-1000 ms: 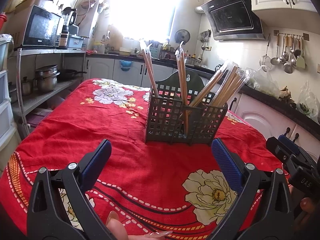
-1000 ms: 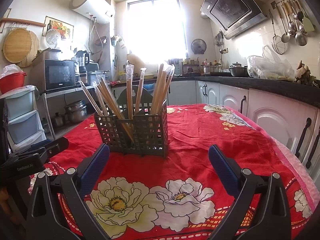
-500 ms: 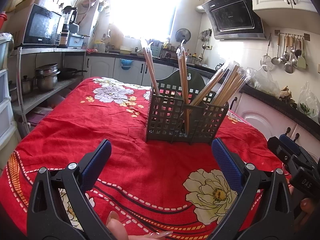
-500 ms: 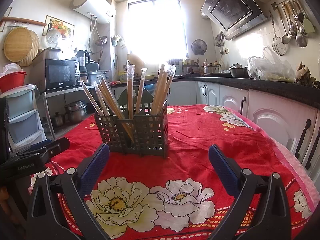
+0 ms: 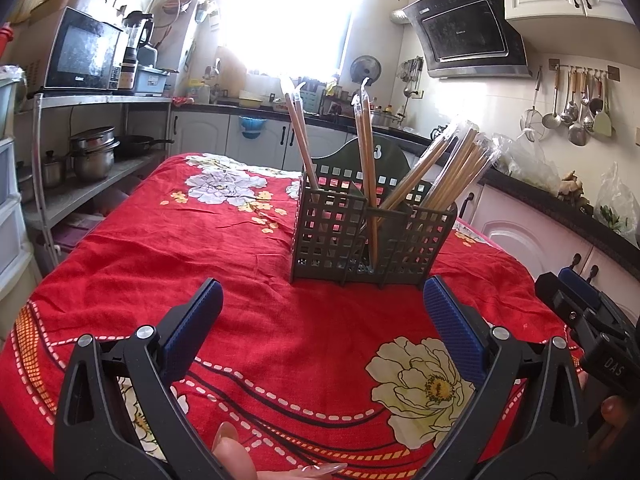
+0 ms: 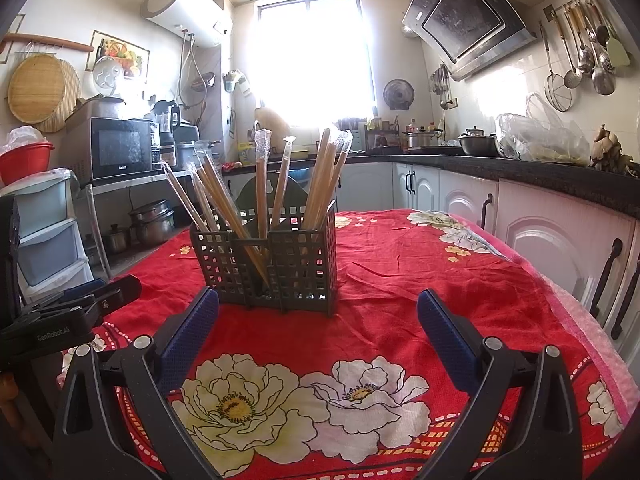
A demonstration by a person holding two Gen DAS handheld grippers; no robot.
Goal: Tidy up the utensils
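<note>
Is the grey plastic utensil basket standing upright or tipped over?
Upright: the grey perforated plastic basket sits flat on the red floral tablecloth.

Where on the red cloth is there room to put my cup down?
Bare cloth lies between the caddy and the open left tongs, and beyond the caddy toward the counter. To its right is bare cloth too. The caddy itself is packed with chopsticks.

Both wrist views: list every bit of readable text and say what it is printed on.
"GenRobot.AI": on the side of the left gripper, seen in the right wrist view.
"DAS": on the body of the right gripper, seen in the left wrist view; the marking is cut off at the frame edge.
Brand on the microwave, below its door: too small to read.
Brand and sticker on the range hood: too blurred to read.
</note>
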